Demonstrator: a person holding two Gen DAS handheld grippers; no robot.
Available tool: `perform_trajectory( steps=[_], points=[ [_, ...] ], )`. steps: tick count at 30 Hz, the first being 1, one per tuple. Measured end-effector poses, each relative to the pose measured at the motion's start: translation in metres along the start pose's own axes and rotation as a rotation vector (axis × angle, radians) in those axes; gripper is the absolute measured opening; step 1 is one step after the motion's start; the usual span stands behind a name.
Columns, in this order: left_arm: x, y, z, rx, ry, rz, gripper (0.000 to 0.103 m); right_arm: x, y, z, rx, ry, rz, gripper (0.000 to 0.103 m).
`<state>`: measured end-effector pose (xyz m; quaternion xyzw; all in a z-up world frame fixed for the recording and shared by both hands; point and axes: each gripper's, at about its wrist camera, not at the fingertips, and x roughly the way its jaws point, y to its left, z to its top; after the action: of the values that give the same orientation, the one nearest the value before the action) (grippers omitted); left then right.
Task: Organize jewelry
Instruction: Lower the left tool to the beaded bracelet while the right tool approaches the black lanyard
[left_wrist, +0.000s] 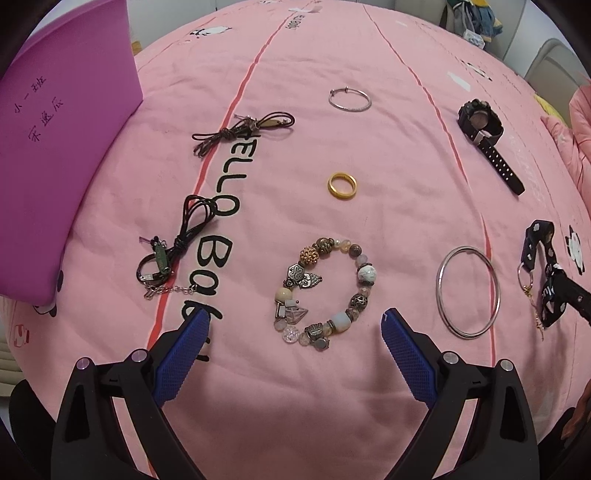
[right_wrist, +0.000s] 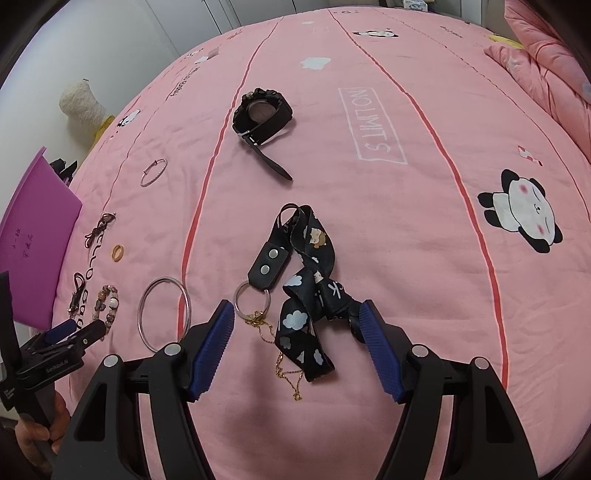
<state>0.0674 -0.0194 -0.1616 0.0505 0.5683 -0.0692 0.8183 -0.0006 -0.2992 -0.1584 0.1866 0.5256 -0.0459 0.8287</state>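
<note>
Jewelry lies spread on a pink bedspread (left_wrist: 388, 155). My left gripper (left_wrist: 295, 323) is open, just short of a beaded charm bracelet (left_wrist: 325, 291). Beyond it lie a gold ring (left_wrist: 342, 184), a thin silver bangle (left_wrist: 350, 99), a large silver bangle (left_wrist: 468, 291), a black watch (left_wrist: 484, 129) and two black cord necklaces (left_wrist: 243, 129) (left_wrist: 177, 247). My right gripper (right_wrist: 297, 317) is open around the near end of a black printed lanyard (right_wrist: 310, 288) with a key ring (right_wrist: 252, 300) and a thin gold chain (right_wrist: 286, 365). The watch (right_wrist: 264, 118) lies farther off.
A purple box (left_wrist: 62, 155) stands at the left edge of the bedspread and shows in the right wrist view (right_wrist: 33, 236) too. A pink quilt (right_wrist: 546, 62) is bunched at the far right. A cream plush toy (right_wrist: 83, 107) sits beyond the left edge.
</note>
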Motion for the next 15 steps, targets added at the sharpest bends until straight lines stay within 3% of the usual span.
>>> perform_trajectory(
  steps=[15],
  points=[
    [0.015,-0.006,0.005,0.015,-0.01,0.021,0.093,0.017,0.0,0.007,-0.059,0.02,-0.092,0.067]
  ],
)
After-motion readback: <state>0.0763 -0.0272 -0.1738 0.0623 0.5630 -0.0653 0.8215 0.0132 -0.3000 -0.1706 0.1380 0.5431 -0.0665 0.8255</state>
